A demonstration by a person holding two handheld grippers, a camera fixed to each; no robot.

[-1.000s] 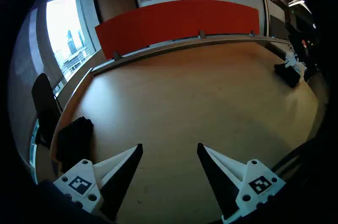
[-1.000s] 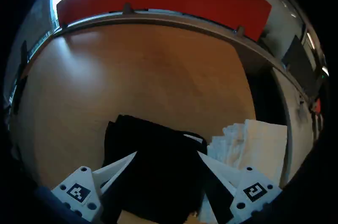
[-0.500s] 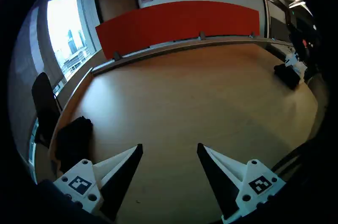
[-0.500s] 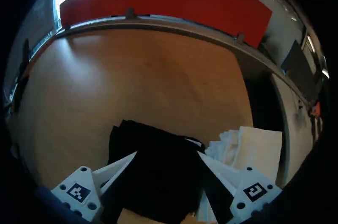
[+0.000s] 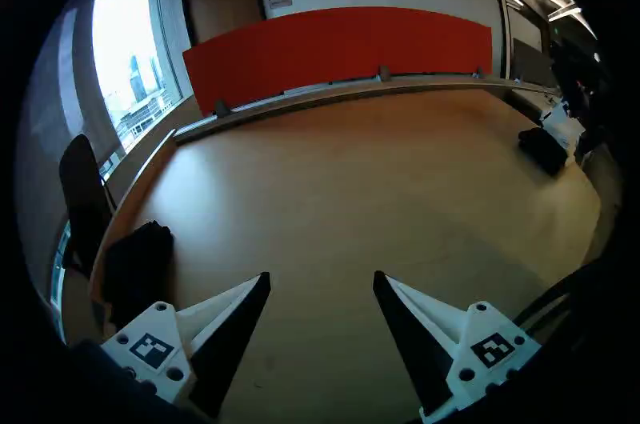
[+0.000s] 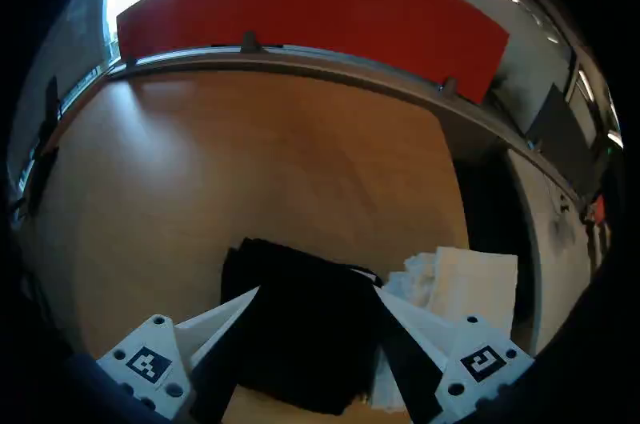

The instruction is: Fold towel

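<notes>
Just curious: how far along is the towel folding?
Looks done: the black towel lies folded beside white cloths. In hand: nothing; the right hand-held gripper hangs open over it, the left hand-held gripper open above the table. Left: perhaps the dark bundle at its edge.

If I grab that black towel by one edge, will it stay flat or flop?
Probably flop: the black towel lies in soft folded layers, so a lifted edge would likely droop and unfold. Pushed, it may slide or bunch on the smooth wooden table.
</notes>
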